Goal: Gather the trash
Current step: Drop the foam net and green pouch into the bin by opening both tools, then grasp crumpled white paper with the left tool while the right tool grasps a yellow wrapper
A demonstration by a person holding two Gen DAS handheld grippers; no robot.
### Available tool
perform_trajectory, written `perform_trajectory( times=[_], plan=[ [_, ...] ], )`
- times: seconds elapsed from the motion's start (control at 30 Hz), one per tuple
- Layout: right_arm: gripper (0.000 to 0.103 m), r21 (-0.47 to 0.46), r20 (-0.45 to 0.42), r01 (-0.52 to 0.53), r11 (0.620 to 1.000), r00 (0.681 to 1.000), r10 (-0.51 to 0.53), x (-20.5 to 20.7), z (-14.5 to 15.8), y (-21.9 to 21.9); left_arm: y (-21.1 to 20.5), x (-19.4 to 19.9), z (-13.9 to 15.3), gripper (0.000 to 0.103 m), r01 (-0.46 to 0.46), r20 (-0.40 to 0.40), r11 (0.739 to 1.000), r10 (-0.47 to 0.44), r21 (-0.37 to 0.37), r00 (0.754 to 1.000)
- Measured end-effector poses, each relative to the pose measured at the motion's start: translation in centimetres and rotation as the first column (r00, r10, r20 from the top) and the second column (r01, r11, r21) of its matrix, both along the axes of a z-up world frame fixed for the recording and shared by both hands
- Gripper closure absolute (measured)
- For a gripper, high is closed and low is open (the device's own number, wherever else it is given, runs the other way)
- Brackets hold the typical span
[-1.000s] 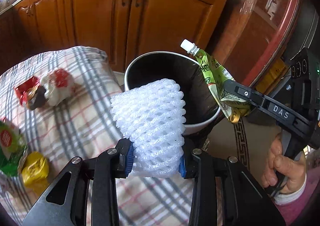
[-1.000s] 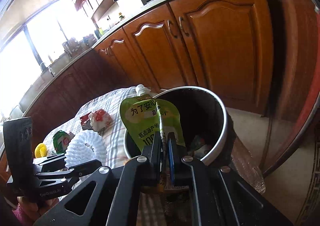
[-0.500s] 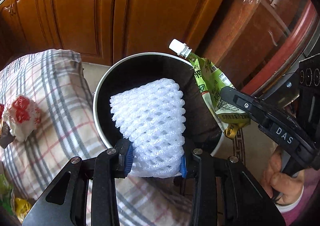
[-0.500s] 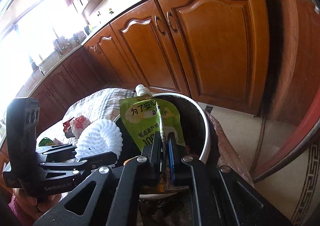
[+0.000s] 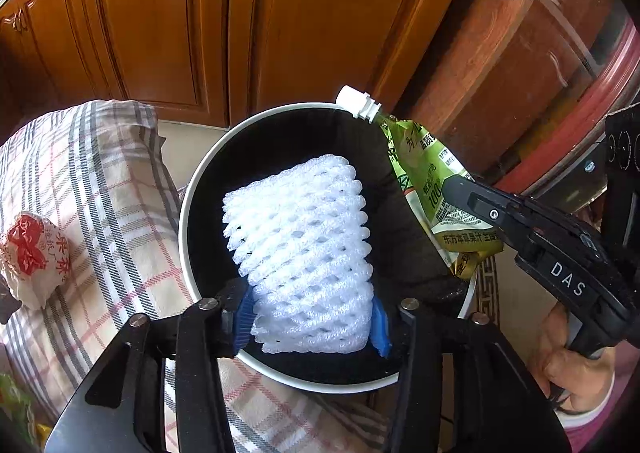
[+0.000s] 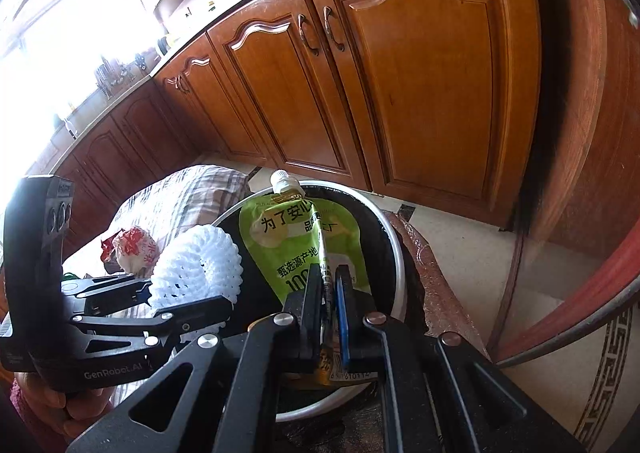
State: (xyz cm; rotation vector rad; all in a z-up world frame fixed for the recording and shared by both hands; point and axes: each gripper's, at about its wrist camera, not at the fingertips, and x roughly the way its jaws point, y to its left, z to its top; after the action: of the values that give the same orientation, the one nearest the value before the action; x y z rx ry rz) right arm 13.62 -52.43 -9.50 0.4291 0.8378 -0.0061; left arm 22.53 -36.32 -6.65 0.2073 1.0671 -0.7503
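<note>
The interior of the round white-rimmed bin with black liner (image 5: 192,213) reads as plain black; its contents cannot be made out, and its near rim is cut off behind both claws. At the frame edge of the left wrist view, green and yellow scraps are too clipped to identify.

The white foam fruit net sleeve (image 5: 300,257) is a soft, open-mesh tube, ribbed and slightly squashed. The green spouted drink pouch (image 6: 300,241) is a flat, glossy foil with a white screw cap and a creased centre fold. A crumpled red-and-white wrapper (image 5: 32,257) lies on the plaid cloth-covered bench (image 5: 100,193), well apart from the bin.

The left claw (image 5: 312,323) is clamped on the lower end of the foam sleeve, which hangs directly over the bin opening. The right claw (image 6: 330,305) is closed tight on the lower half of the pouch, held upright above the bin's right rim, spout uppermost.
</note>
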Motion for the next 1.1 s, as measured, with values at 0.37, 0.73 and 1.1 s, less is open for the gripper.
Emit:
perform_trajectory(
  times=[0.37,0.73,1.1],
  plan=[
    [0.049,0.066,0.021,0.045,0.997,0.999,-0.046,-0.6,-0.1,-0.7,3.5,-1.5,1.0,0.020,-0.046,0.048,0.998,0.048,-0.036,0.998],
    [0.015,0.124,0.127,0.034,0.992,0.991,-0.050,-4.1,1.5,3.4,14.0,-7.8,0.1,0.018,-0.205,0.124,0.975,0.214,-0.084,0.969],
    [0.015,0.184,0.106,-0.133,0.974,0.988,0.115,-4.6,0.7,12.2,27.3,-11.5,-0.2,0.018,-0.424,0.114,0.894,0.440,-0.140,0.891]
  ],
)
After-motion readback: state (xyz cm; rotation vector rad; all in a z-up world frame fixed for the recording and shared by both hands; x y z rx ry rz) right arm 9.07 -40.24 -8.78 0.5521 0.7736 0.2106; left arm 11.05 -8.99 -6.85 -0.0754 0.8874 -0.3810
